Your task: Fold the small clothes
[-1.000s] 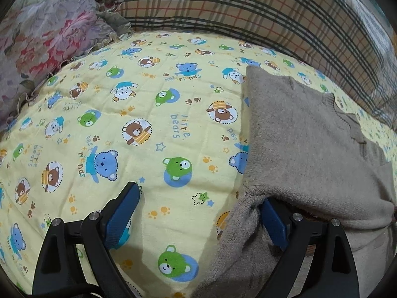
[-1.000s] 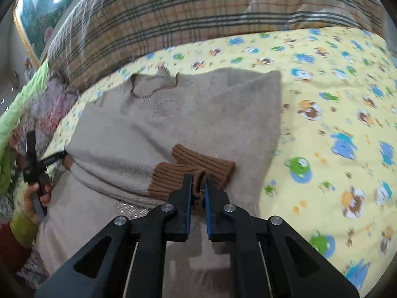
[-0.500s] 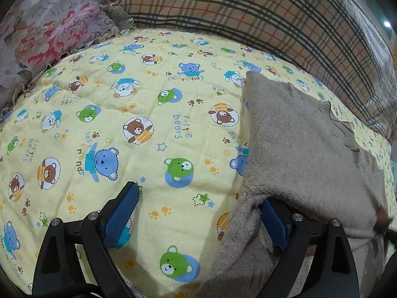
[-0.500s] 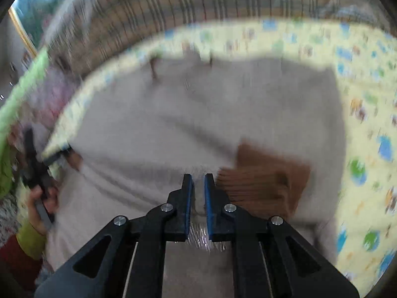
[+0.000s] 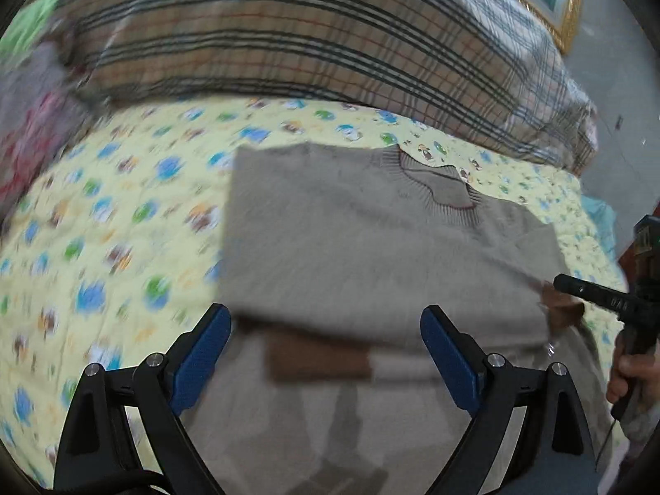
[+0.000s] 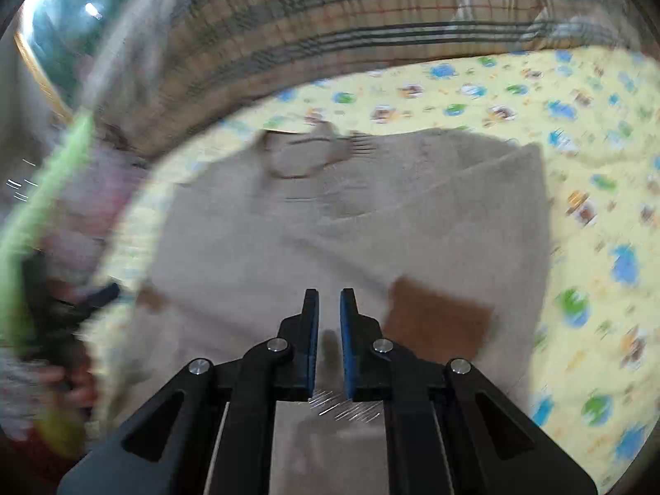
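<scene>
**Beige sweater lies folded on the bear-print sheet, both grippers clear of it**

While both views are smeared by motion blur, the beige knitted sweater with a ribbed round collar (image 5: 371, 247) can be made out lying flat on the yellow bed sheet printed with cartoon bears (image 5: 103, 227). Its collar points toward the big plaid pillow (image 5: 288, 33) at the far edge of the sheet. Both sleeves are folded across the sweater's body: one dark brown ribbed cuff (image 5: 317, 361) lies on the near part of the sweater, and in the right wrist view a brown cuff (image 6: 439, 317) rests on the sweater's right half.

Nearest the sweater, the left gripper (image 5: 326, 346) hangs above the near hem, tilted downward, with its blue-padded jaws spread wide and nothing between them. The right gripper (image 6: 329, 309) also points down at the sweater's middle; its jaws stand almost together, with a thin gap and no cloth caught in it.

At the right edge of the left wrist view, a person's hand (image 5: 631, 375) wraps around the black handle of the right gripper, beside the sweater's right side. Left of the sweater, past the sheet's edge, lies a floral fabric (image 5: 29, 132), too blurred to tell more.
</scene>
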Tool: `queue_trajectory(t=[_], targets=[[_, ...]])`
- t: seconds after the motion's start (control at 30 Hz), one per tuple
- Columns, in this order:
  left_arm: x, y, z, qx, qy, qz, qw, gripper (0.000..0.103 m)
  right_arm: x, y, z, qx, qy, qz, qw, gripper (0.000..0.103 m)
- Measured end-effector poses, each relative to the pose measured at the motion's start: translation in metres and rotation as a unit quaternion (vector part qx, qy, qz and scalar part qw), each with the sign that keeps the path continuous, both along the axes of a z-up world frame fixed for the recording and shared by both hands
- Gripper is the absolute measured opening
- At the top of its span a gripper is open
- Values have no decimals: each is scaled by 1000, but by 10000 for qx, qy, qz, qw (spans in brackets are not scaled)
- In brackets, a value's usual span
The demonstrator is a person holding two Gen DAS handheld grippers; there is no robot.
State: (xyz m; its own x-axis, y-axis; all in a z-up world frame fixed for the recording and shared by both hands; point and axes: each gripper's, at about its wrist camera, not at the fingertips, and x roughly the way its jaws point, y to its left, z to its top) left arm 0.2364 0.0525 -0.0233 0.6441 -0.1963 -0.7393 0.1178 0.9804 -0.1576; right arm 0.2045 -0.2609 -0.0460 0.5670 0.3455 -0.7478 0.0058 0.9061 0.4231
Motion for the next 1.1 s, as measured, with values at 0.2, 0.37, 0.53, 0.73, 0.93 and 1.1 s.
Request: queue_trajectory(t=[0.2, 0.37, 0.53, 0.73, 0.93, 1.1], targets=[[18, -49, -9, -99, 230, -609, 9978, 94, 33, 10, -16, -924, 265, 586, 9936, 45], [19, -88, -36, 325, 498, -872, 9944, 94, 45, 17, -33, -1295, 485, 1111, 9841, 25], [14, -96, -48, 727, 500, -884, 9922, 94, 53, -5, -7, -930, 9, 712, 9931, 4], [11, -97, -51, 920, 509, -967, 9897, 94, 51, -14, -35, -841, 339, 239, 9956, 14], [12, -80, -19, 200, 310, -726, 9967, 94, 6, -4, 3, 71, -247, -39, 9997, 20], [39, -75, -28, 160, 630, -595, 9961, 94, 13, 21, -21, -5, 169, 147, 9997, 20]])
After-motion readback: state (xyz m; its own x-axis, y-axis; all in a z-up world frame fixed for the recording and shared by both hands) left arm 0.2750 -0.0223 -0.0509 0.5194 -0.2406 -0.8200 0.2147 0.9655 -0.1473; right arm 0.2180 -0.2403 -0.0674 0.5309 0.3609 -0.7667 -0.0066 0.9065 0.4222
